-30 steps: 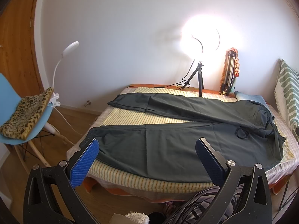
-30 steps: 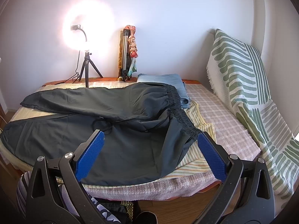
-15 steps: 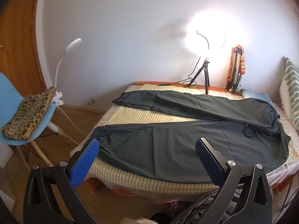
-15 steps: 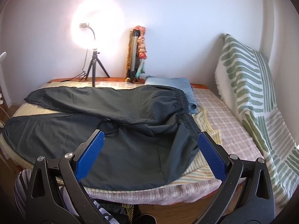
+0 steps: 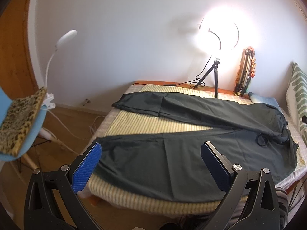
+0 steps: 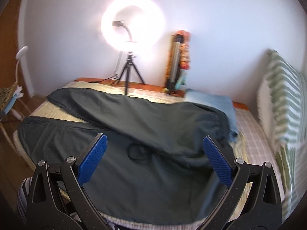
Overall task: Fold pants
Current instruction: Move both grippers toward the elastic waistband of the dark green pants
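Dark green-black pants [image 5: 191,153] lie spread flat on the table, legs splayed to the left, waistband at the right. They also show in the right wrist view [image 6: 145,153], where a drawstring loop [image 6: 137,151] lies near the crotch. My left gripper [image 5: 151,153] is open and empty, above the near leg by the table's front edge. My right gripper [image 6: 154,145] is open and empty, above the seat and waist part of the pants.
A striped cloth [image 5: 153,122] covers the table. A lit ring light on a tripod [image 5: 216,71] and a folded tripod [image 5: 245,71] stand at the back. Folded blue cloth [image 6: 214,101] lies behind the waistband. A green-striped cushion [image 6: 284,103] is at right. A blue chair [image 5: 21,126] with a clip lamp stands left.
Both grippers have moved in closer over the pants and swung left. Both stay open and empty. The pants have not moved.
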Tool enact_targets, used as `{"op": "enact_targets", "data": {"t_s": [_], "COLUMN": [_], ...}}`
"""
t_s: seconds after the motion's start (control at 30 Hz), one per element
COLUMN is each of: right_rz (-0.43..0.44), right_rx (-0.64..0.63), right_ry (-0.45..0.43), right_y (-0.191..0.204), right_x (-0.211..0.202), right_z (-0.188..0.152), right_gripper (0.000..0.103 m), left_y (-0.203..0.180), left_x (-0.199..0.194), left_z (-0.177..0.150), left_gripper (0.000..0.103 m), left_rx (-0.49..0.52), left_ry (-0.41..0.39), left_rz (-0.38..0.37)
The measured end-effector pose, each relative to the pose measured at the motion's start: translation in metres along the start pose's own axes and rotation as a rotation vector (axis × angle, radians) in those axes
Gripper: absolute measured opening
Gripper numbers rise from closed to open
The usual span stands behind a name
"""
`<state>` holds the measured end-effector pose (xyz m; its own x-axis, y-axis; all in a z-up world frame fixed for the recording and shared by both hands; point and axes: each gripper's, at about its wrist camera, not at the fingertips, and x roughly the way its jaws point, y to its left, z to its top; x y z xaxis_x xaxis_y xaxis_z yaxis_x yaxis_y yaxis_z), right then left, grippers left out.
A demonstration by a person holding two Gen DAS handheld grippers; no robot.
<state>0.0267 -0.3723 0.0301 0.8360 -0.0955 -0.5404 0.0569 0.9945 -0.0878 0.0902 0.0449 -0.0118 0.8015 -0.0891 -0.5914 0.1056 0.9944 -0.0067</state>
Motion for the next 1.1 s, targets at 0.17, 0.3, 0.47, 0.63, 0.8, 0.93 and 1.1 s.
{"op": "enact_targets", "data": {"t_s": [0.17,0.3,0.47,0.63,0.8,0.93,1.1], "right_rz": [0.049,0.090,0.117,0.177,0.210,0.201,0.255], "right_rx": [-0.084,-0.096,-0.119,-0.139,-0.218,-0.290,-0.375], "right_ry": [0.017,0.044,0.045,0.061,0.116,0.184,0.244], "right_y": [0.005,0.005,0.002,0.000,0.012,0.030,0.052], "right_x": [0.039,0.069,0.108,0.155,0.207,0.256,0.309], "right_z": [0.033,0.059,0.088,0.113,0.125,0.130,0.129], "right_gripper": [0.102,0.102,0.102,0.102,0.102,0.099,0.090], "left_y": [0.005,0.010,0.008,0.004,-0.006,-0.009,-0.010], "left_x": [0.035,0.060,0.093,0.132,0.175,0.211,0.261], "left_z": [0.022,0.040,0.067,0.090,0.103,0.106,0.108], "left_gripper": [0.102,0.101,0.098,0.097,0.097,0.092,0.083], "left_rx": [0.046,0.074,0.125,0.117,0.131,0.119,0.121], "left_ry": [0.031,0.050,0.064,0.091,0.135,0.181,0.240], "left_rz": [-0.002,-0.015,-0.025,-0.050,-0.079,-0.096,-0.096]}}
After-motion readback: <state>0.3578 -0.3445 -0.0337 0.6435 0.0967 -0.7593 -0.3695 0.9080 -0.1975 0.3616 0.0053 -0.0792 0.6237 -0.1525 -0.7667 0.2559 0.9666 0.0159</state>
